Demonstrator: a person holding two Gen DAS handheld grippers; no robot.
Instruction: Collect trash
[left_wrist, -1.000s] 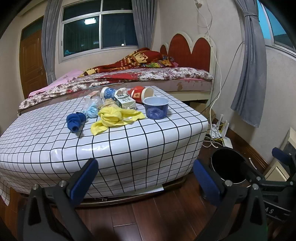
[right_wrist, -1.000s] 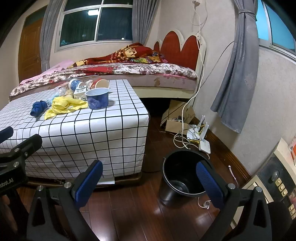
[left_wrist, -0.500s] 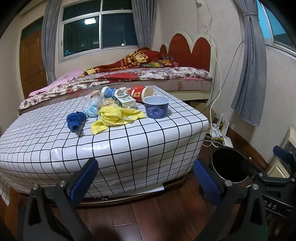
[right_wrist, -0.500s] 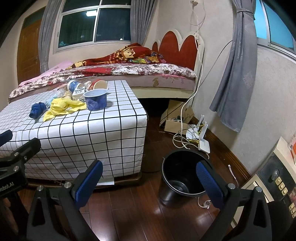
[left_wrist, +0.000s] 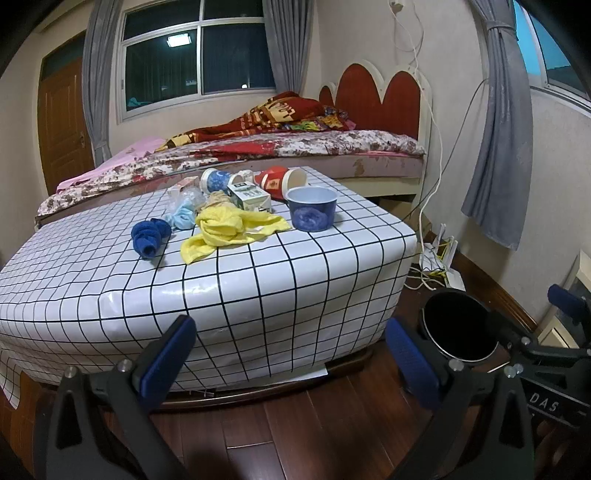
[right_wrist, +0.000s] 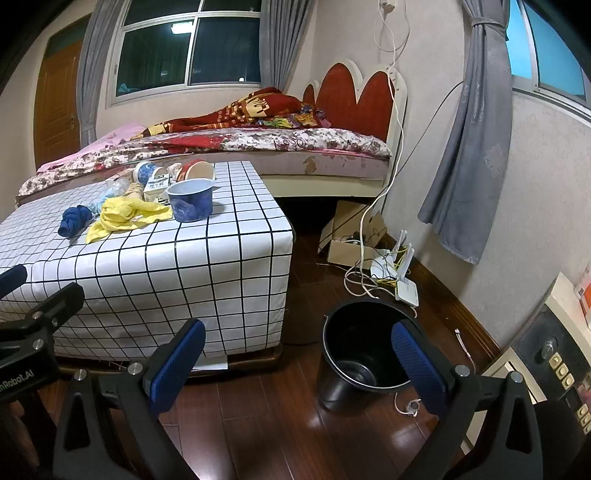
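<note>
Little has shifted since the earlier frames: both grippers have edged only slightly, and the trash lies as it did. Left gripper (left_wrist: 291, 354) has its fingers (left_wrist: 168, 356) spread wide, holding nothing, low above the wood floor and well short of the worktop (left_wrist: 258, 280). Right gripper (right_wrist: 295, 363) likewise shows spread, empty fingers (right_wrist: 419, 363). Ahead of the left fingers, on the grid-patterned worktop, sit a blue paper bowl (left_wrist: 312, 208) upright, a yellow cloth (left_wrist: 231, 230) just to its left, a rolled blue cloth (left_wrist: 149, 236) further left, a small carton (left_wrist: 249, 195), a red cup (left_wrist: 281, 182) and a blue cup (left_wrist: 216, 180), both tipped on their sides. A black bucket (right_wrist: 364, 354) stands on the floor directly ahead of the right gripper's right finger, beside the worktop.
</note>
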